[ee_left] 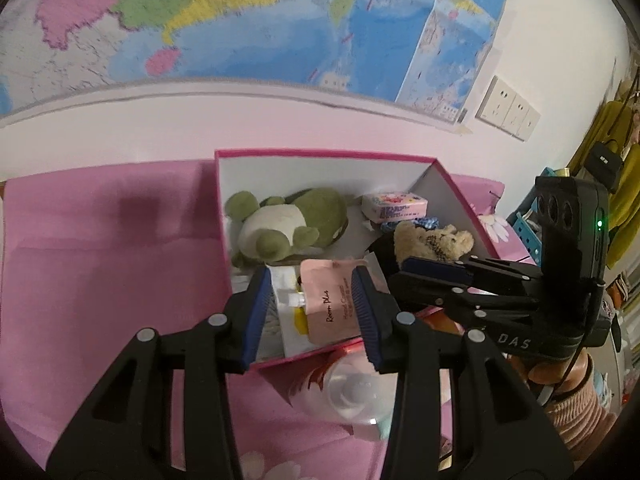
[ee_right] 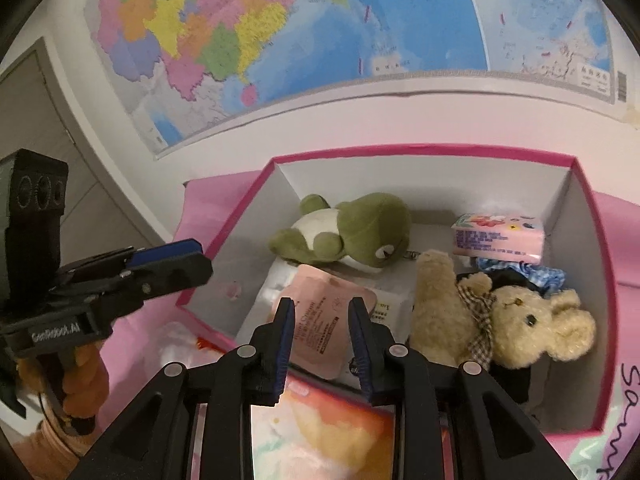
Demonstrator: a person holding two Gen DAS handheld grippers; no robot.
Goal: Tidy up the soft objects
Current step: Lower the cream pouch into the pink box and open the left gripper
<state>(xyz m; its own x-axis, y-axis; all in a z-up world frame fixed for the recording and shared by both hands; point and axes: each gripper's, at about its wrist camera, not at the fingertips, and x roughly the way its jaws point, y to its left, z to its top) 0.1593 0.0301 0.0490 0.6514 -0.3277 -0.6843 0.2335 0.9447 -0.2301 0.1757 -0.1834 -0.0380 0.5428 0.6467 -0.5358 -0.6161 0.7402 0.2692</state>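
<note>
Pink pouch [ee_right: 320, 320] beyond right fingers [ee_right: 286, 332], untouched

Left gripper [ee_left: 312, 312] sits low centre, fingers apart and empty. Right gripper [ee_right: 320, 340] likewise, angled downward, holding nothing.

There was one pink box [ee_right: 432, 151]. Inside it lay two soft toys: one green frog [ee_right: 352, 232] and one tan teddy bear [ee_right: 520, 324]. There was one pink pouch [ee_right: 320, 312] and one pink pack of tissues [ee_right: 498, 240]. One bit of blue checked cloth [ee_right: 540, 274] peeked out behind the bear. Two black grippers showed, the left gripper [ee_left: 312, 312] and the right gripper [ee_right: 320, 340]. One big map [ee_right: 320, 40] hung on the wall, and there were three wall sockets [ee_left: 508, 110].
</note>
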